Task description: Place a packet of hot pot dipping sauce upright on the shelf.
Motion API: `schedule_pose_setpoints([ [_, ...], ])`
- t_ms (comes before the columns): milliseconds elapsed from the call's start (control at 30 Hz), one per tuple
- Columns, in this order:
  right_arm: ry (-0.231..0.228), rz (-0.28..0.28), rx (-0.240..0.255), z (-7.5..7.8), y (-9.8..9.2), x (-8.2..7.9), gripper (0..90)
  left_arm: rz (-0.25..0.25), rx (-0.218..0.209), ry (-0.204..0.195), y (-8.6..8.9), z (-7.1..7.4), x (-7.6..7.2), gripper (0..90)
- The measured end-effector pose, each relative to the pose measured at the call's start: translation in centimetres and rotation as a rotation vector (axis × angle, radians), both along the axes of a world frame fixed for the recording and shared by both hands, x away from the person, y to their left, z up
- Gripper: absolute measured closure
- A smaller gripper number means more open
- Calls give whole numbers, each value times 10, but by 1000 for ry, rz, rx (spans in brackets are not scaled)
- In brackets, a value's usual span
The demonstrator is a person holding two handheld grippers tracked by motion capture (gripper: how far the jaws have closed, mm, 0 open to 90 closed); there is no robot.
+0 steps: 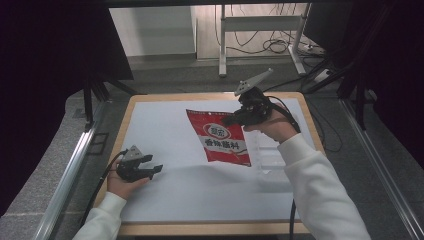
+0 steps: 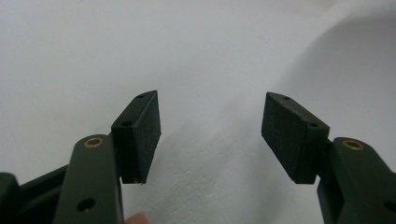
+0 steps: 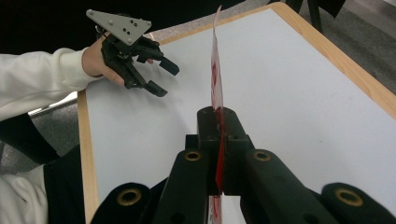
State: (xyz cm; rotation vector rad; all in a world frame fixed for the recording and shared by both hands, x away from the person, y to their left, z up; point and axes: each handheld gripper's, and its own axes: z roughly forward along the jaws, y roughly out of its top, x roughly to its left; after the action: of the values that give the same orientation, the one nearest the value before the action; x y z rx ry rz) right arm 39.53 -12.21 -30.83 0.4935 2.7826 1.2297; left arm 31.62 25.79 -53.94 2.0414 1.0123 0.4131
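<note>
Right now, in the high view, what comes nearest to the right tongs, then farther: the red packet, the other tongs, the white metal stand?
1. Red foil seasoning packet, clamped in the right tongs.
2. Left tongs, open, at the table's near-left.
3. White metal stand, on the floor beyond the table.

Red packet (image 1: 220,137) with white oval logo and lettering, black grippers (grey top plates), white table (image 1: 165,125) edged in pale wood

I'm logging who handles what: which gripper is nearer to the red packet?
The right gripper: its jaws are shut on the red packet, holding it above the table. The left gripper stands apart near the table's left edge, jaws open on nothing.
</note>
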Motion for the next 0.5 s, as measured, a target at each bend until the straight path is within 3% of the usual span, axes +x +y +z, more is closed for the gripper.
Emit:
schedule_pose_setpoints([
  [500,-22,-55,7,20,-33,8,890,-1,25,8,-1,-3,1,369],
])
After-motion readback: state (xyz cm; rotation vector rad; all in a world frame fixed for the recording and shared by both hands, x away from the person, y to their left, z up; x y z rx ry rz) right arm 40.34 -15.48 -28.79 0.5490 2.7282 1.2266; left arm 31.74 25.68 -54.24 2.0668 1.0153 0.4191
